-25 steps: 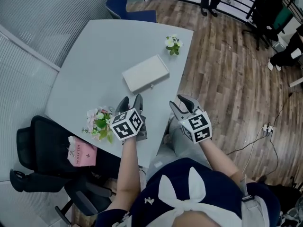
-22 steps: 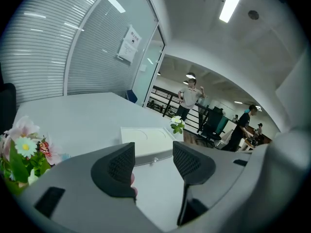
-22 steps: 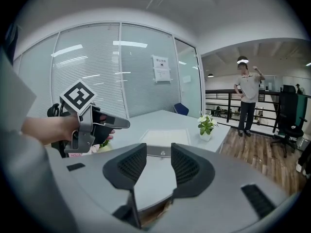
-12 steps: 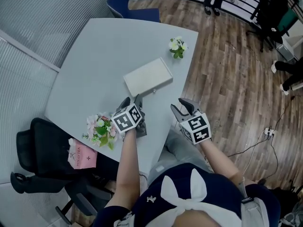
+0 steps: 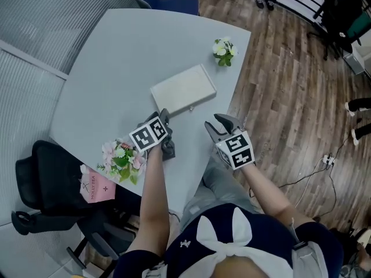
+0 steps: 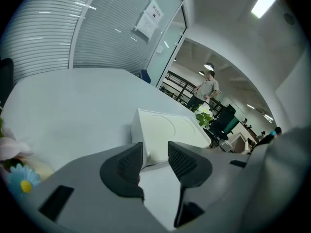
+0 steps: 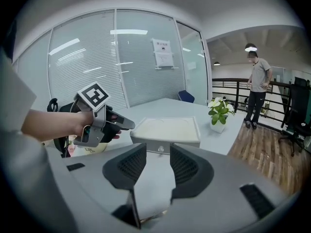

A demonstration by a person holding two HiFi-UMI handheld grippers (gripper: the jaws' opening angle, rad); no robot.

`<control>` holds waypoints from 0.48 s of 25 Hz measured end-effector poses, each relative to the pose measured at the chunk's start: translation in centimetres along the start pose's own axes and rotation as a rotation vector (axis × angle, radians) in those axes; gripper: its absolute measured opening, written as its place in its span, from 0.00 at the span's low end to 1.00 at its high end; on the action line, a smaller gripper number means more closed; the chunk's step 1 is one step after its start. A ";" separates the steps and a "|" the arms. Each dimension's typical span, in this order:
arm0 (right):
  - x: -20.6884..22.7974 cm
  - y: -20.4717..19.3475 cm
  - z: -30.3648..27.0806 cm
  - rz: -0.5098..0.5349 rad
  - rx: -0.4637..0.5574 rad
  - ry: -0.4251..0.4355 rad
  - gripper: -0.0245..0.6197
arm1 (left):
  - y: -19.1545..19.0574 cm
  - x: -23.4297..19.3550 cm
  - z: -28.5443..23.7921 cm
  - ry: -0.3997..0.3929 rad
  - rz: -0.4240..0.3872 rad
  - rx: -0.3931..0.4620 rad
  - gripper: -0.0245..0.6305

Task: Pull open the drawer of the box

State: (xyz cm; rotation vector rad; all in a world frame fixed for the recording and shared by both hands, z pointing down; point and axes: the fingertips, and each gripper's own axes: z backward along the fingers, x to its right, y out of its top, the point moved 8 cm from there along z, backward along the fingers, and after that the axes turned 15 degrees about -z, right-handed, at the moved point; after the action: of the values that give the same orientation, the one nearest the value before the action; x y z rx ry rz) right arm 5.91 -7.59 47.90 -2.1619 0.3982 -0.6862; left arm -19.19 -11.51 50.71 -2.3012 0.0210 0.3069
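Since the box lies mid-table with its long, knobbed front turned toward the table's near right corner, the knob sits straight ahead of our right gripper — jaws apart, empty, just off the right edge. Our left gripper's jaws, just narrowed yet still apart on nothing, point at the box's near left corner.

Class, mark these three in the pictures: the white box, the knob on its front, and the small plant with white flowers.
box (image 5: pixel 183 90), head view, middle of its lid.
knob (image 7: pixel 161 148), right gripper view, its round head.
plant (image 5: pixel 224 49), head view, its white flowers.
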 end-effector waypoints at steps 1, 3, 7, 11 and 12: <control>0.0 0.0 -0.5 0.000 -0.006 0.003 0.27 | 0.0 -0.2 -0.3 -0.004 0.001 -0.009 0.30; 0.1 -0.1 -1.4 0.006 -0.021 0.007 0.27 | -0.1 -0.4 -0.9 -0.010 0.006 -0.025 0.28; 0.3 -0.3 -3.1 0.010 -0.053 0.008 0.27 | -0.4 -0.8 -1.7 -0.011 0.001 -0.062 0.21; 0.6 -0.5 -5.2 -0.007 -0.086 0.013 0.28 | -0.5 -1.2 -2.3 -0.007 -0.021 -0.087 0.18; 0.7 -0.5 -5.7 -0.010 -0.093 0.013 0.28 | -0.5 -1.2 -2.3 -0.012 -0.028 -0.089 0.18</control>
State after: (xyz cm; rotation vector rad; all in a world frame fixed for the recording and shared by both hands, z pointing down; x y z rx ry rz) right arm 3.07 -11.11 51.51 -2.2489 0.4341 -0.6997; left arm -19.83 -12.93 52.86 -2.3859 -0.0319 0.3124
